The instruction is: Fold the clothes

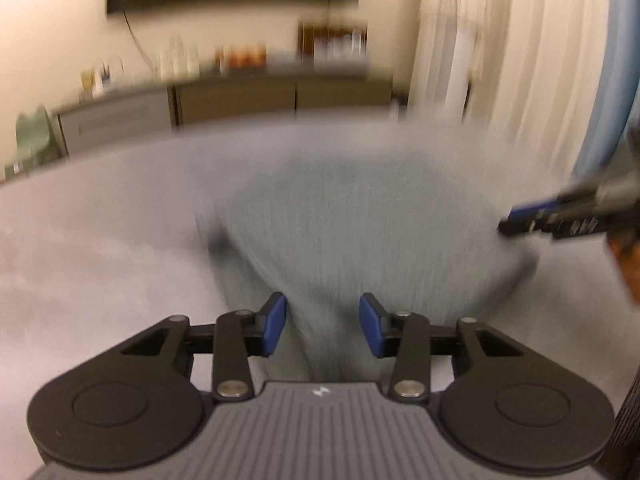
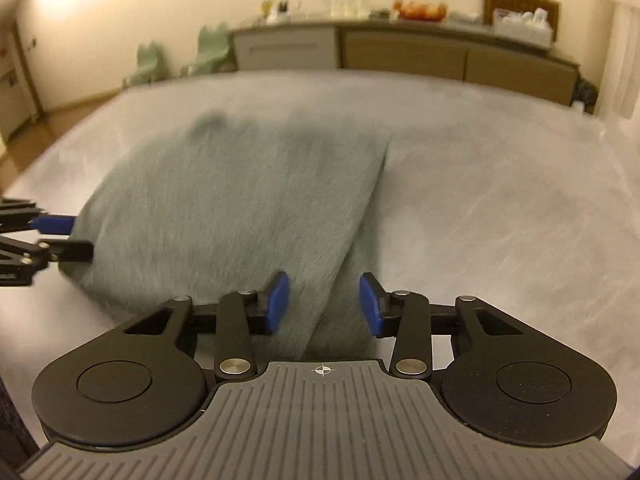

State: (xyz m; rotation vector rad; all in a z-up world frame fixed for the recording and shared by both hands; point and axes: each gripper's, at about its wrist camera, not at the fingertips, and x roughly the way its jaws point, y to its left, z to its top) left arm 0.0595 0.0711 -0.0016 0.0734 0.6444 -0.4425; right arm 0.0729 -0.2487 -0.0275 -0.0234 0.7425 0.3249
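A grey-green garment (image 1: pixel 360 216) lies folded on the grey table (image 1: pixel 100 240), blurred by motion. My left gripper (image 1: pixel 322 330) is open, its blue pads apart over the garment's near edge. My right gripper (image 2: pixel 324 306) is open too, its pads straddling a diagonal fold edge of the garment (image 2: pixel 240 208). The right gripper also shows at the right edge of the left wrist view (image 1: pixel 520 224), at the garment's side. The left gripper shows at the left edge of the right wrist view (image 2: pixel 64 236), at the garment's other side. Neither holds cloth.
The grey table (image 2: pixel 500 200) spreads around the garment. A low cabinet (image 2: pixel 400 52) with bottles and boxes stands along the far wall. Pale green chairs (image 2: pixel 212 48) stand behind the table. White curtains (image 1: pixel 500 40) hang at the right.
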